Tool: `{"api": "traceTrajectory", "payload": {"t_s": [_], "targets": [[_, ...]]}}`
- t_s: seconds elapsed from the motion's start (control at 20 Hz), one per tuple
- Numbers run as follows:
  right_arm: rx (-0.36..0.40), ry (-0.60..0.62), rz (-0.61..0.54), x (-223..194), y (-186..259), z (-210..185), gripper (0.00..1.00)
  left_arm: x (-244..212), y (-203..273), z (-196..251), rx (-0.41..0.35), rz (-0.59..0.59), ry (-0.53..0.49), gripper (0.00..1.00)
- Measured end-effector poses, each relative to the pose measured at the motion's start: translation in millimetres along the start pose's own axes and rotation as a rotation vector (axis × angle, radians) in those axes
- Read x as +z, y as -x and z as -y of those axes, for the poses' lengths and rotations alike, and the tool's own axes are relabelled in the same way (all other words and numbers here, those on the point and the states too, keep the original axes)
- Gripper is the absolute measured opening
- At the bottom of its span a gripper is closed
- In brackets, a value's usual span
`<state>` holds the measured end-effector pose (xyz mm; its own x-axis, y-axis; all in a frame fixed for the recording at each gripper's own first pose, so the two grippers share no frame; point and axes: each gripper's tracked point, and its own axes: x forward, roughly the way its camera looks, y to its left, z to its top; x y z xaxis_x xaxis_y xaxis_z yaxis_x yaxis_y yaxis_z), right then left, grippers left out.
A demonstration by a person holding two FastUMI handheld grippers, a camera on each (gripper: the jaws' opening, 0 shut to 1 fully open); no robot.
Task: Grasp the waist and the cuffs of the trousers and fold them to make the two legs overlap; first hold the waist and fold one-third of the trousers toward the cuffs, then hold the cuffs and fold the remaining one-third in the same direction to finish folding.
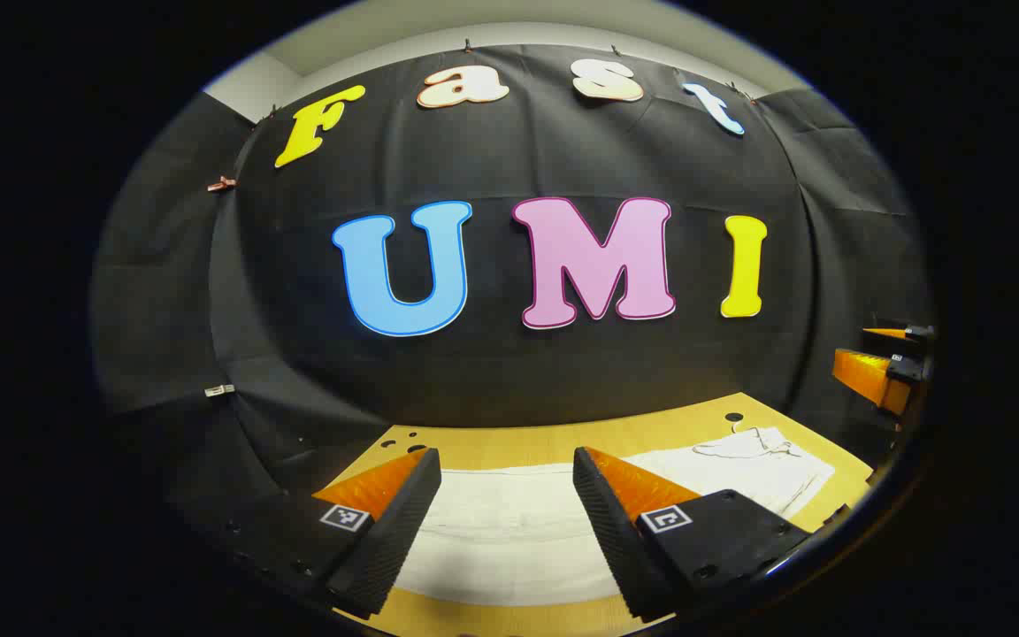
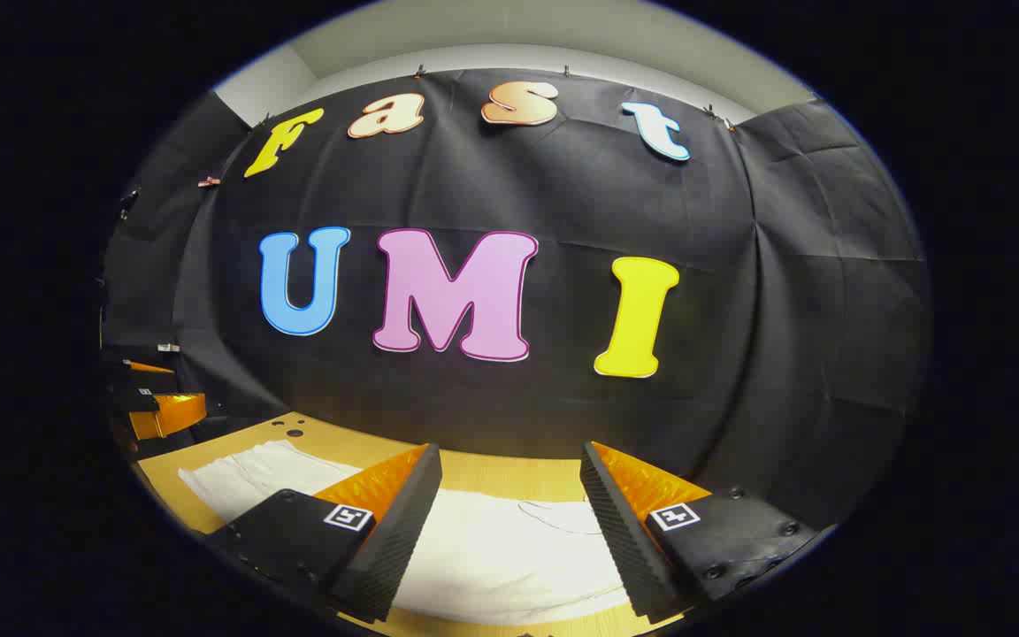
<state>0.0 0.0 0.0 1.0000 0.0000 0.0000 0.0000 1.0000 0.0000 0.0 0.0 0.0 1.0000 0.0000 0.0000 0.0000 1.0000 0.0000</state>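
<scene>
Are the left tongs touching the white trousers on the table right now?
Cannot tell. In the left gripper view the left tongs stand open with the trousers spread between and beyond the fingers, but neither a gap nor contact shows plainly.

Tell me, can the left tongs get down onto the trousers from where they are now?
Probably yes. The left tongs stand open above the white trousers, which lie flat on the wooden table, and nothing sits between the fingers and the cloth. The right tongs are off to the side, apart.
</scene>
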Motion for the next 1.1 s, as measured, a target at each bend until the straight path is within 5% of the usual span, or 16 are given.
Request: {"api": "traceTrajectory", "payload": {"t_s": [0.6,1.1], "targets": [[0.041,0.021,-0.045,-27,-10,36,0.98,-21,5,23,0.021,-0.046,-0.006,0.94],[0.098,0.163,-0.106,-72,-29,62,0.98,-39,2,37,0.034,-0.076,-0.011,0.94]]}}
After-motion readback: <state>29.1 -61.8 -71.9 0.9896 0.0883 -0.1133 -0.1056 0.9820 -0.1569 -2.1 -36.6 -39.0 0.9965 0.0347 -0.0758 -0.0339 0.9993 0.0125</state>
